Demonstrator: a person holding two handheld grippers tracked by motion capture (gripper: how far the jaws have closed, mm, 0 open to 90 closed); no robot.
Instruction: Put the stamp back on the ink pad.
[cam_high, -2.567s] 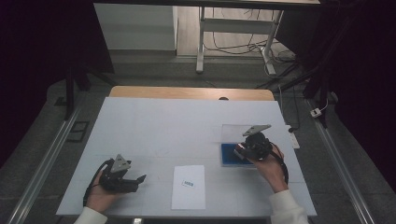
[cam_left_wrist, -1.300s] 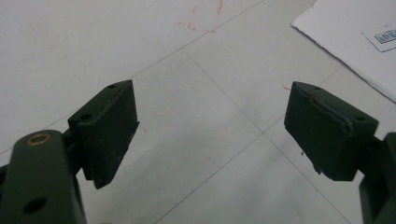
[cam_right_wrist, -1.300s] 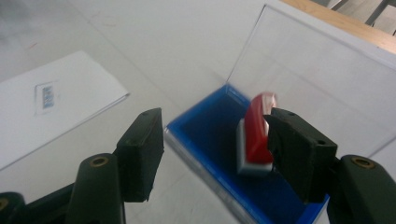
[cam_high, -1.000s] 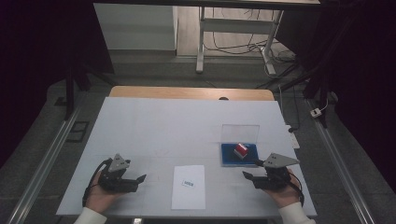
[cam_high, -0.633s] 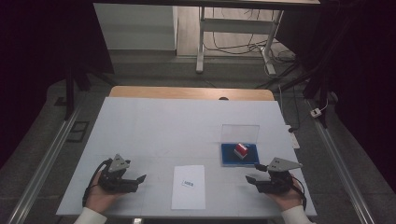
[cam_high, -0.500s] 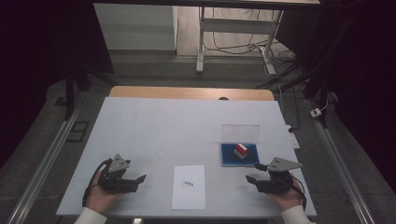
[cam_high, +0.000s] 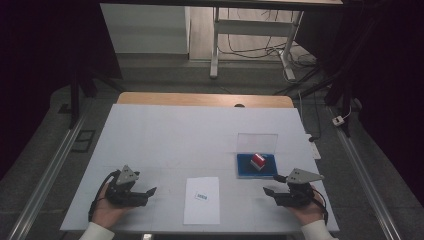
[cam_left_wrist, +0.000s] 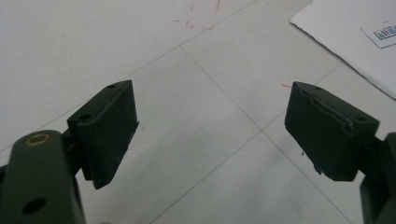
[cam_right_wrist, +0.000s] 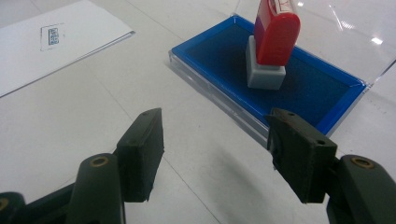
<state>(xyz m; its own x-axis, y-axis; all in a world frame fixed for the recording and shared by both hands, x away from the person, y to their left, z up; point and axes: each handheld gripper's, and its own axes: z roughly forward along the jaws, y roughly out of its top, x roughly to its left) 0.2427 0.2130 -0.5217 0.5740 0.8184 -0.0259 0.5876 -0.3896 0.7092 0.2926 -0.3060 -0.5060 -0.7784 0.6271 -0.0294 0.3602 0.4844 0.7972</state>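
Both the left gripper (cam_left_wrist: 210, 126) and right gripper (cam_right_wrist: 215, 154) sit wide open, empty; red stamp (cam_right_wrist: 273, 39) probably tips off the ink pad (cam_right_wrist: 224, 56) if clipped.

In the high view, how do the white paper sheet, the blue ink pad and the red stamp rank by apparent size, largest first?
1. white paper sheet
2. blue ink pad
3. red stamp, standing on the pad

The gaps are clear.
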